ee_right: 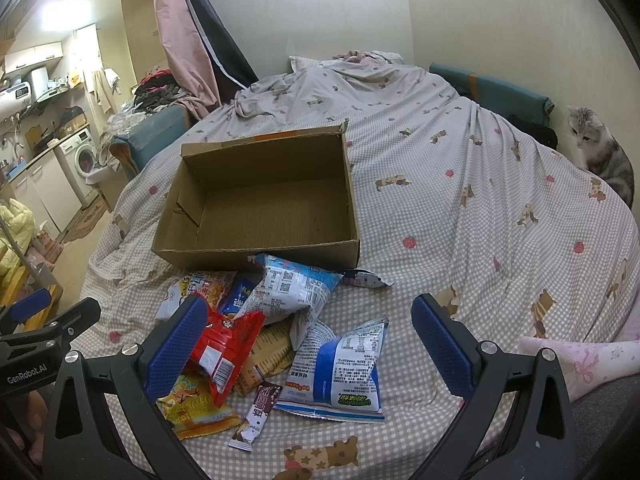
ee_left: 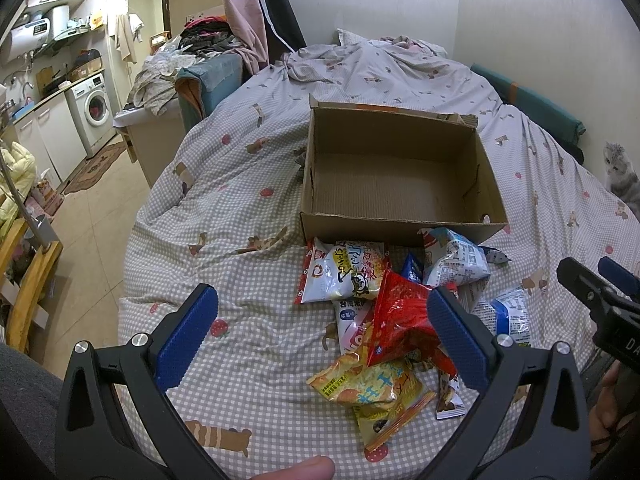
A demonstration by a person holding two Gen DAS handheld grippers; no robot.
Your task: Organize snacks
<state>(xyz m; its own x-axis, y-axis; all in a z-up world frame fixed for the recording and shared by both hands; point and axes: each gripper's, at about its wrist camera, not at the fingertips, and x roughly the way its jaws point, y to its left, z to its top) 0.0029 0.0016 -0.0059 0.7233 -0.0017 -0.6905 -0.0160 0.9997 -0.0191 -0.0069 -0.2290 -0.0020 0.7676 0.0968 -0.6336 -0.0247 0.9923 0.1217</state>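
On a checked bedspread (ee_right: 460,208), my left gripper (ee_left: 322,330) and right gripper (ee_right: 304,344) both hang spread wide and empty over a heap of snack packets, which lies just in front of the empty cardboard box (ee_right: 256,200). The packets overlap: closing on the red packet (ee_right: 224,348) or the blue-and-white bag (ee_right: 344,368) could drag its neighbours along, or the slick foil could slip free. A cat (ee_right: 600,148) watching from the bed's edge could jump in.
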